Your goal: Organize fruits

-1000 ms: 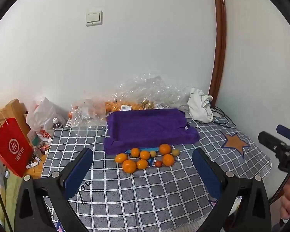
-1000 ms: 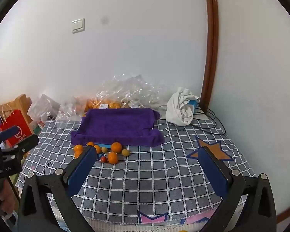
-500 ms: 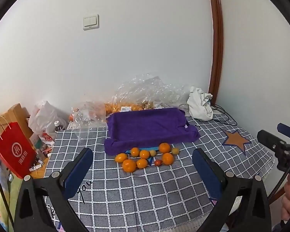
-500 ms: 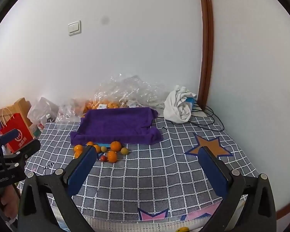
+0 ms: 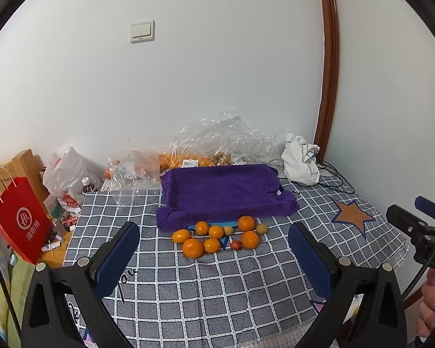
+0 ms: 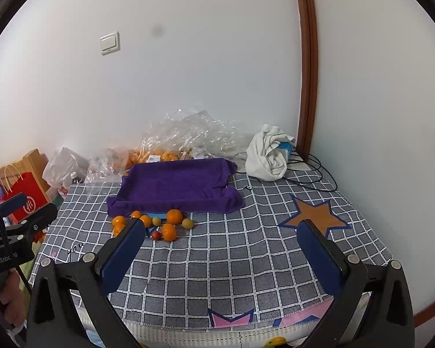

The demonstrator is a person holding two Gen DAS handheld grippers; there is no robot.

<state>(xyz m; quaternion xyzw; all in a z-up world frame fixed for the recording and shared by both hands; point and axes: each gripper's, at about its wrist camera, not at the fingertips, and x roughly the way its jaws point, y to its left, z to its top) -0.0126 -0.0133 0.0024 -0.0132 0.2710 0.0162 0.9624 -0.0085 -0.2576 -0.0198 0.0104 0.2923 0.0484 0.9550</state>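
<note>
Several small orange, yellow and red fruits (image 5: 217, 236) (image 6: 171, 226) lie in a loose cluster on the checked tablecloth, just in front of a purple towel-lined tray (image 5: 226, 192) (image 6: 175, 185). The tray holds nothing. My left gripper (image 5: 213, 249) hovers open near the table's front edge, well short of the fruits. My right gripper (image 6: 221, 245) is open too, level with it and further right; its left finger hides part of the cluster. Each gripper shows at the edge of the other's view.
Clear plastic bags (image 5: 217, 142) with more oranges sit behind the tray against the wall. A crumpled white cloth (image 6: 271, 153) and black cables (image 6: 313, 174) lie at the back right. A red paper bag (image 5: 17, 219) and clutter stand off the table's left side.
Both grippers have drifted back and slightly up, so the table sits a little lower and further away in both views. Nothing on the table has moved.
</note>
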